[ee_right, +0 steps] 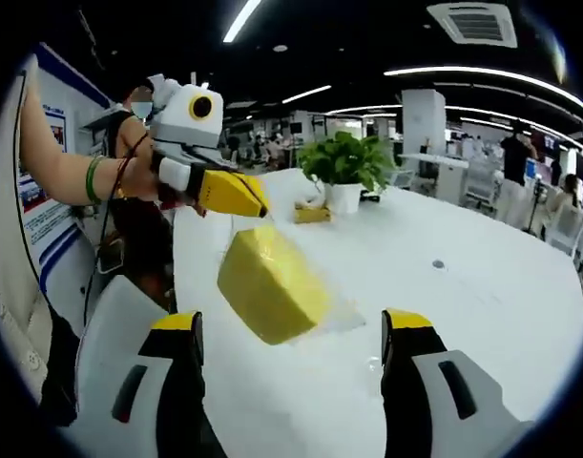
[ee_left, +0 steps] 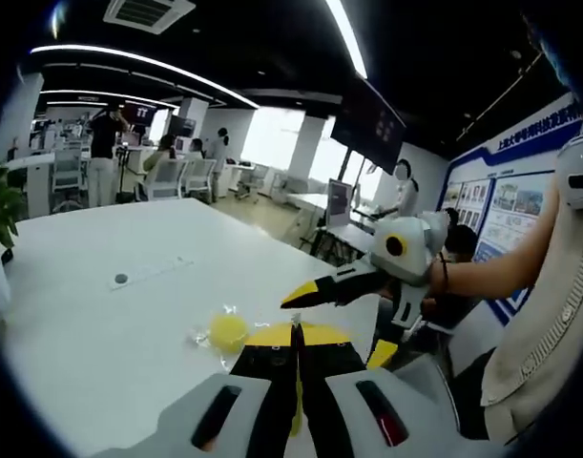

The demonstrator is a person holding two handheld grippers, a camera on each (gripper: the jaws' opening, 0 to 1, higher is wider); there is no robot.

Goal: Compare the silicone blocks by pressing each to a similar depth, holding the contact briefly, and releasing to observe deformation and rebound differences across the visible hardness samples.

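My left gripper (ee_right: pixel 236 194), jaws pressed together on a clear wrap, hangs the yellow block (ee_right: pixel 270 284) above the desk (ee_right: pixel 482 286) near its edge, before my right gripper (ee_right: pixel 293 329), whose jaws stand spread either side, untouching. The block is a smooth wedge. A yellow ball (ee_left: pixel 228 331) rests on the desk

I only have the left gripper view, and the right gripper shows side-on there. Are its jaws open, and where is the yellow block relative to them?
Observer: The right gripper is wide open. The yellow block lies ahead of the gap between its jaws, touching neither.
Operator: And how does my left gripper sit relative to the block?
Observer: The left gripper is shut, with its tip just above the block's top edge. I cannot tell whether it pinches the clear wrap.
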